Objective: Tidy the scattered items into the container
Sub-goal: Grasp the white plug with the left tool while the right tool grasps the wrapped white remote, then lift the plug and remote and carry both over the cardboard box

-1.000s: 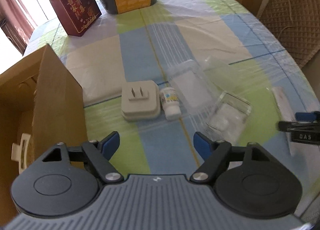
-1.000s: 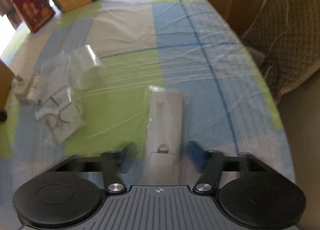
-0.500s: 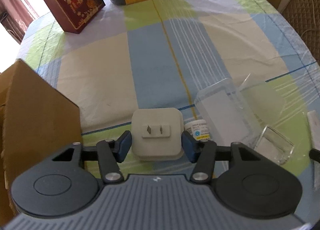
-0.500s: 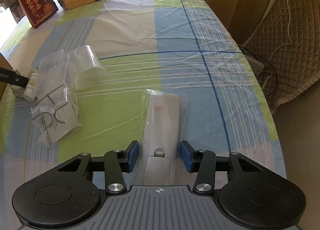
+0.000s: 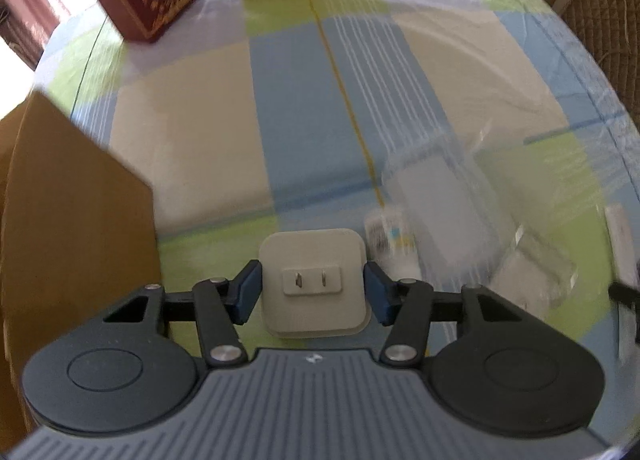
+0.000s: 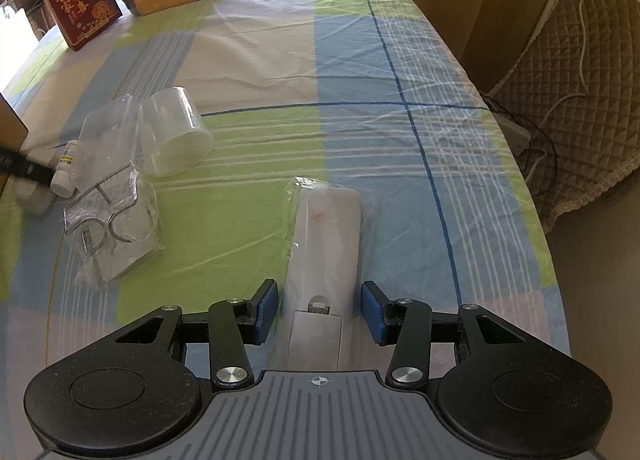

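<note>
Left gripper (image 5: 312, 296) advanced, fingers clamping white plug (image 5: 313, 285) | right gripper (image 6: 318, 310) fingers apart (straddling wrapped remote (image 6: 325, 236))

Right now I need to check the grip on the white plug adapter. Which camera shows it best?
The left wrist view: the white plug adapter sits large and sharp, prongs up, between the blue pads of the left tool, though contact is unclear. The right wrist view catches only a blurred white sliver at its left edge, behind the small white bottle.
</note>
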A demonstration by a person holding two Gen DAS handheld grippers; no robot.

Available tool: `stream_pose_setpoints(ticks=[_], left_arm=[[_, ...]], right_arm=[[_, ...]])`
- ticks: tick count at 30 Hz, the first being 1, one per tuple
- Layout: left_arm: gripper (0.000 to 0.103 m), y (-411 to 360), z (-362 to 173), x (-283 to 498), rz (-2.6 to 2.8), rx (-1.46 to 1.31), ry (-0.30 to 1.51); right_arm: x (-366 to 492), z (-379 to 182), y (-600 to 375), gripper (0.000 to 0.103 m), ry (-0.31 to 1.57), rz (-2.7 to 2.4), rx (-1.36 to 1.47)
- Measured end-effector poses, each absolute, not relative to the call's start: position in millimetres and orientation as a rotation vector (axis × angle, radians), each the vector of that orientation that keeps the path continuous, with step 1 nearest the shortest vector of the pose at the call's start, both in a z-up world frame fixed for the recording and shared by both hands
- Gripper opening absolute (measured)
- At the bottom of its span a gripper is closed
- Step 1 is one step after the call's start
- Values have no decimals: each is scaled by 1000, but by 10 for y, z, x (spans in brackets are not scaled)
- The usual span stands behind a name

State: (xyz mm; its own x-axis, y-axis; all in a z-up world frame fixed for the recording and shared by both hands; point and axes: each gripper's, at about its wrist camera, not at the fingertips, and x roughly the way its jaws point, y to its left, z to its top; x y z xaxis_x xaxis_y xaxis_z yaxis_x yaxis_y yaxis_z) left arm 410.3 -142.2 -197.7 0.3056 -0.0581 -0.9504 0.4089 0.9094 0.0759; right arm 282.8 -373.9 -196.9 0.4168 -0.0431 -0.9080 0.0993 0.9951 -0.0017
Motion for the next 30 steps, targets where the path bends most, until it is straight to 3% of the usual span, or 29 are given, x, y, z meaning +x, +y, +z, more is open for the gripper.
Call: stream_pose_setpoints(ticks=[5,9,14,18,30], left_arm=[[50,-1392,-1965,3604,-333,318,1277],[51,-1443,-1980,3242,-341,362,1214],[59,-1407,-2057,3293,-343,313,1222],[57,-1493,-2064,3256,-355,385,1205],[56,-1135,-1372,2731,-406,216,1095]], right_arm=[[2808,-1963,-3715,49,1149,-73,44],[2749,-1959,-3672,49,1170,-46,29],[2637,-1960,-3592,48,1198,-16,11],[2557,-1958,-3564,42,1205,-8,17],[2357,-1797,-3600,41,1198,28,254]])
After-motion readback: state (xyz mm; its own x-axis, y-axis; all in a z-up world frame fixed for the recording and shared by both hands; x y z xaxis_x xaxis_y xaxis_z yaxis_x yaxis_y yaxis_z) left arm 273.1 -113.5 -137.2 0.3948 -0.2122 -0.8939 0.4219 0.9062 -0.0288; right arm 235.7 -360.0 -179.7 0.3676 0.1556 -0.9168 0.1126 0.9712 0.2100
